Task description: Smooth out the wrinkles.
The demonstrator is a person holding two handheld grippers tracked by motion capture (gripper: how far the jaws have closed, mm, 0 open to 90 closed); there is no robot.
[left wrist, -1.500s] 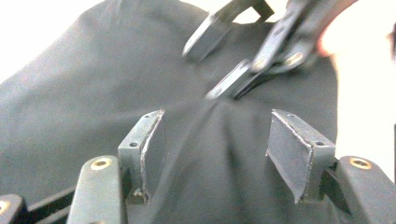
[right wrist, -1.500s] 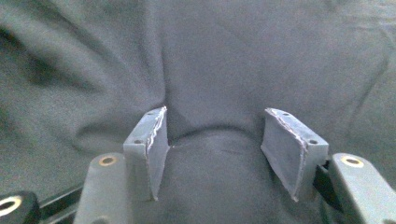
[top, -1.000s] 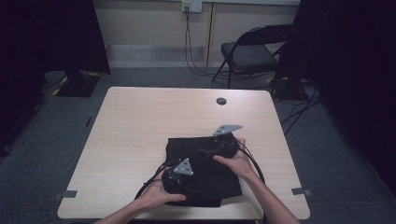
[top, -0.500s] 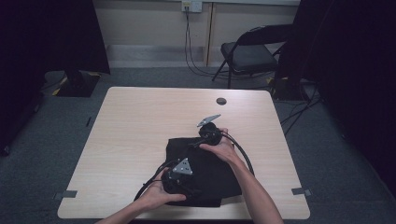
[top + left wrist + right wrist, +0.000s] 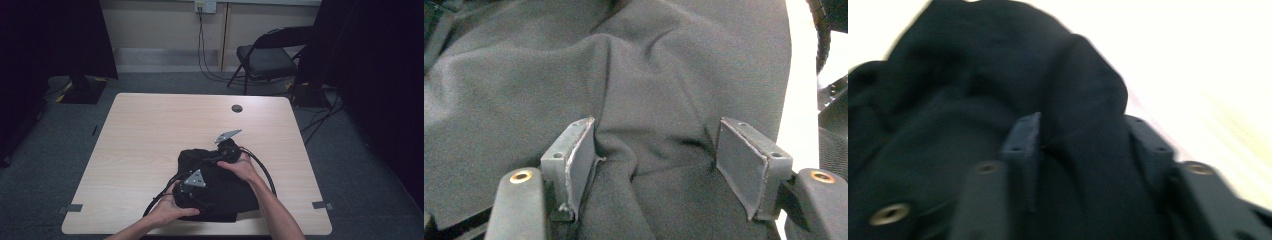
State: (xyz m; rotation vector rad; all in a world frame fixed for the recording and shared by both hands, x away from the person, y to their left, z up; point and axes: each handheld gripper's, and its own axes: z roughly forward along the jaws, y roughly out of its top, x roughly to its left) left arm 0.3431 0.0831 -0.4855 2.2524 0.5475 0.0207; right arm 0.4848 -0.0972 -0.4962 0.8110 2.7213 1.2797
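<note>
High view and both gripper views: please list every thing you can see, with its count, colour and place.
Black crumpled cloth garment: one, black, near edge of table, under both grippers.
Light wooden table: one, pale wood, centre.
Small round dark disc: one, dark, table's far side.
Black folding chair: one, black, behind table.
Wall socket with cables: one, pale, back wall.
Left gripper: one, black, jaws apart over a cloth fold.
Right gripper: one, black, jaws closing around a cloth ridge.
</note>
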